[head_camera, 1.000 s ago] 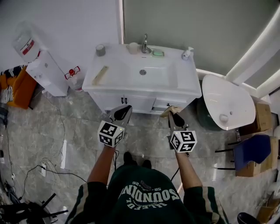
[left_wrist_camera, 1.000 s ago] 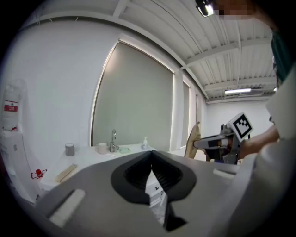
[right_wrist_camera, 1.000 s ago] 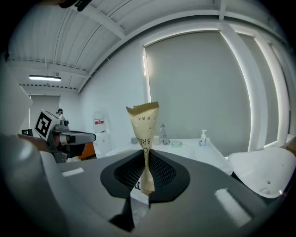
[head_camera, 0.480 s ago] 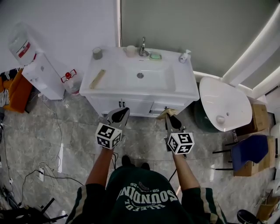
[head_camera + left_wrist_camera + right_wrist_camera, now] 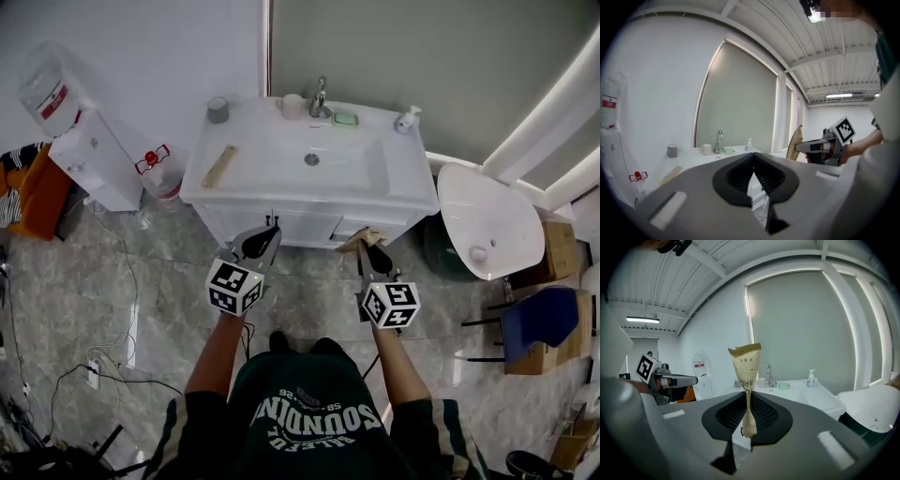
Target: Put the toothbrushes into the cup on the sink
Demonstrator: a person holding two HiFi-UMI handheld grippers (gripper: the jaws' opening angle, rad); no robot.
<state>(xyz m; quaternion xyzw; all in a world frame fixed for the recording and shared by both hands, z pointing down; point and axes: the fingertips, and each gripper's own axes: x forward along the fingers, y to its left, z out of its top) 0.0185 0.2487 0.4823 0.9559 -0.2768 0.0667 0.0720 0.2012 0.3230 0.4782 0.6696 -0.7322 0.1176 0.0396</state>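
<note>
The right tool (image 5: 747, 401) is clamped on the lower end of a toothbrush in a brown paper packet (image 5: 746, 366). The packet stands upright from the closed jaws, its crimped top edge uppermost. The left tool (image 5: 753, 157) has its jaws together at the tips, with nothing between them.

In the head view both tools are held side by side and well apart. They sit over the floor (image 5: 300, 295) just short of the front edge of the white sink counter (image 5: 403, 178), the left tool (image 5: 269, 231) level with the right tool (image 5: 372, 246). A second toothbrush packet (image 5: 219, 166) lies flat on the counter's left wing. It runs slantwise, near the left edge but not over it.

Along the back edge by the wall stand a grey cup (image 5: 217, 110) at the left corner and a white cup (image 5: 292, 104) just left of the faucet (image 5: 321, 97). A green soap dish (image 5: 345, 118) and a pump bottle (image 5: 407, 118) stand to the faucet's right. Which cup is meant for the brushes cannot be told from here.

The counter's right wing is bare. A water dispenser (image 5: 89, 141) stands near the left end of the counter. A white rounded fixture (image 5: 487, 220), perhaps a basin or a tabletop, stands near the right end. Cables (image 5: 94, 366) lie on the floor at the person's left.
</note>
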